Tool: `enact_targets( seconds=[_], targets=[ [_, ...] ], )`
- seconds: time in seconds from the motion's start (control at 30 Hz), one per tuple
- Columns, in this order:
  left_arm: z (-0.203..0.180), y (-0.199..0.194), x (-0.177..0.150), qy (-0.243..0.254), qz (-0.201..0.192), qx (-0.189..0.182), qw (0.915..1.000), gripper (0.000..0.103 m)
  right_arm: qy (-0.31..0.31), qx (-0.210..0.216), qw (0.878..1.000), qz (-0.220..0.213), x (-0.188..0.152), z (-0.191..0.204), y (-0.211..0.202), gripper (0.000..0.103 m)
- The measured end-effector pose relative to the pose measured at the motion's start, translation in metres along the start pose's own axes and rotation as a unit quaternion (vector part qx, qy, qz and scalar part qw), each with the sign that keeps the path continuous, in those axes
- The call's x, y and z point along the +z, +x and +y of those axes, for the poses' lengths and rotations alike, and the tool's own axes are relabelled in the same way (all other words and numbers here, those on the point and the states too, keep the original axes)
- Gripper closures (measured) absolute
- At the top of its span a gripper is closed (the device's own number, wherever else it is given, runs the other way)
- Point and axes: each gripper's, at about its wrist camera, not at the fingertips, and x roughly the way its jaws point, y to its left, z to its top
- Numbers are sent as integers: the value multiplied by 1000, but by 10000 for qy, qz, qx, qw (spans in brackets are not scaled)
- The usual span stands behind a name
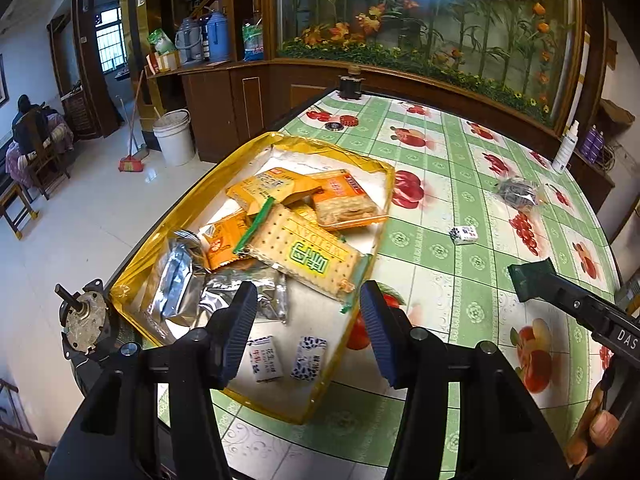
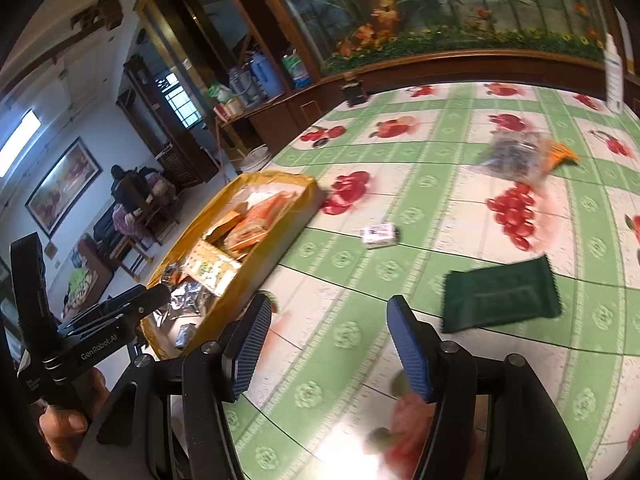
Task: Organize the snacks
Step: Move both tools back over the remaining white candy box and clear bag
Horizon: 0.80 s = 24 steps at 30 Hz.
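A yellow tray (image 1: pixel 384 184) on the table's left holds several snack packs: orange cracker packs (image 1: pixel 340 200), a big biscuit pack (image 1: pixel 304 256), silver foil packs (image 1: pixel 180 280) and two small white candies (image 1: pixel 264 360). My left gripper (image 1: pixel 308 328) is open and empty above the tray's near end. My right gripper (image 2: pixel 328 344) is open and empty over the tablecloth. A dark green snack pack (image 2: pixel 500 296) lies just ahead-right of it, also in the left wrist view (image 1: pixel 528 280). A small white candy (image 2: pixel 378 236) and a clear bag of dark snacks (image 2: pixel 516 156) lie farther out. The tray also shows in the right wrist view (image 2: pixel 256 256).
The table has a green fruit-print cloth (image 1: pixel 460 208). A white spray bottle (image 1: pixel 566 148) stands at the far right edge, a dark jar (image 1: pixel 350 86) at the far corner, bottle caps (image 1: pixel 348 122) near it. An old motor (image 1: pixel 82 320) sits by the tray's near-left corner.
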Motion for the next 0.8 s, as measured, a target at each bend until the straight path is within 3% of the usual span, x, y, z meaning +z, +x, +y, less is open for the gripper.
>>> enact_targets(
  seconds=[0.13, 0.5, 0.8],
  targets=[
    [-12, -1, -2, 117, 8, -43, 9999, 44, 186, -128, 9997, -49, -6, -22, -12, 40],
    [-68, 8, 0, 658, 186, -451, 9966, 43, 484, -515, 9974, -118, -20, -62, -34, 31],
    [-103, 27, 9, 982, 256, -627, 9929, 39, 606, -770, 9948, -293, -5, -83, -39, 30]
  ],
)
